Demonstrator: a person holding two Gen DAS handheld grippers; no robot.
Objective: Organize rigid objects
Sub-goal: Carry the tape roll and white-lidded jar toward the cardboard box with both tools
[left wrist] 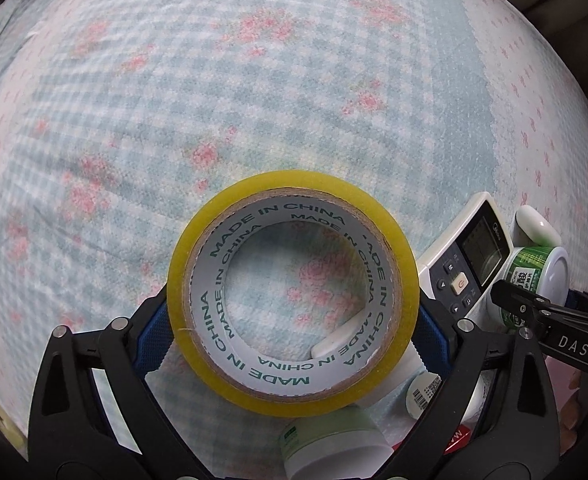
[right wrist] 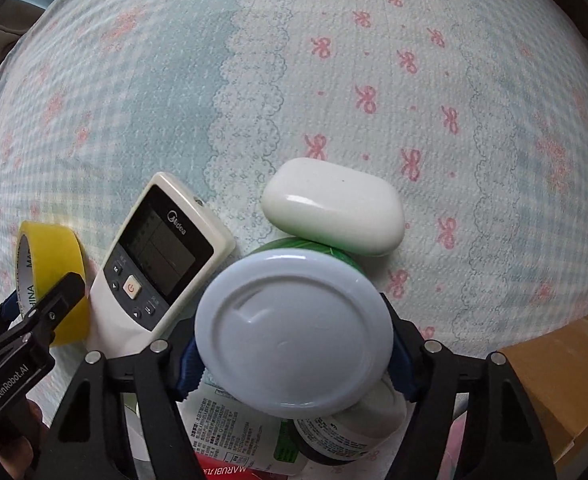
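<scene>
Two grippers: both loaded, side by side above a patterned bedspread (right wrist: 374, 80).
Left gripper (left wrist: 294, 316): jaws closed on the outer rim of a yellow tape roll (left wrist: 294, 292); blue pads press its left and right sides.
Tape roll position: held on edge, core facing the left camera, "MADE IN CHINA" printed inside the core; in the right view it sits at the left edge, just left of the remote.
Right gripper (right wrist: 294, 336): jaws clamped on a green bottle with a white lid (right wrist: 294, 332); the lid faces the right camera.
Bottle position: near centre of the right view, just near of the white case, right of the remote.
Remote control (right wrist: 161, 256): white, dark display, orange power button; lies on the bedspread between tape roll and bottle.
White case (right wrist: 334, 208): rounded, glossy; rests just beyond the bottle, contact uncertain.
Near clutter: a white jar (left wrist: 334, 444) and other labelled containers lie below both grippers.
Cardboard box (right wrist: 566, 372): near right corner of the right view.
</scene>
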